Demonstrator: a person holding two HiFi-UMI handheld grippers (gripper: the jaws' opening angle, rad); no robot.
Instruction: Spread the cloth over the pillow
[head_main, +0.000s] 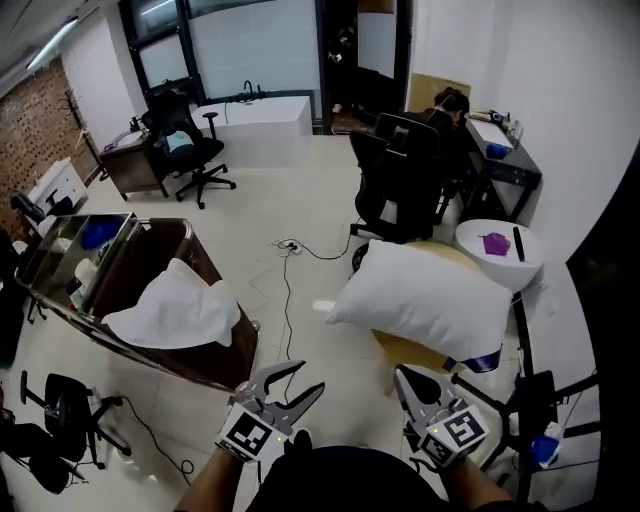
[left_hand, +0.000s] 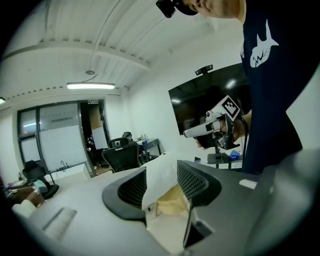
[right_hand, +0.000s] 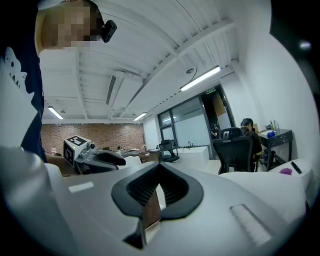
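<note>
Nearest the camera, the left tool (head_main: 306, 378) is held low at the bottom of the head view with its jaws spread wide and nothing between them; its own view only looks through the gap at the distant pillow. Just to its right, the right tool (head_main: 402, 375) has its jaws pressed together and empty. Both hang above the pale floor (head_main: 300, 300), apart from everything else. Farther out on the left, the white cloth (head_main: 175, 308) lies crumpled in a brown cart (head_main: 215, 365), draped over its near edge. Across from it on the right, well apart from the cloth, the white pillow (head_main: 425, 295) rests on a yellowish stand (head_main: 410, 350) that is mostly hidden. Beyond the pillow stands a black office chair (head_main: 400, 180), with a round white side table (head_main: 475, 238) beside it. At the back a person (head_main: 450, 105) sits at a dark desk (head_main: 515, 165).
</note>
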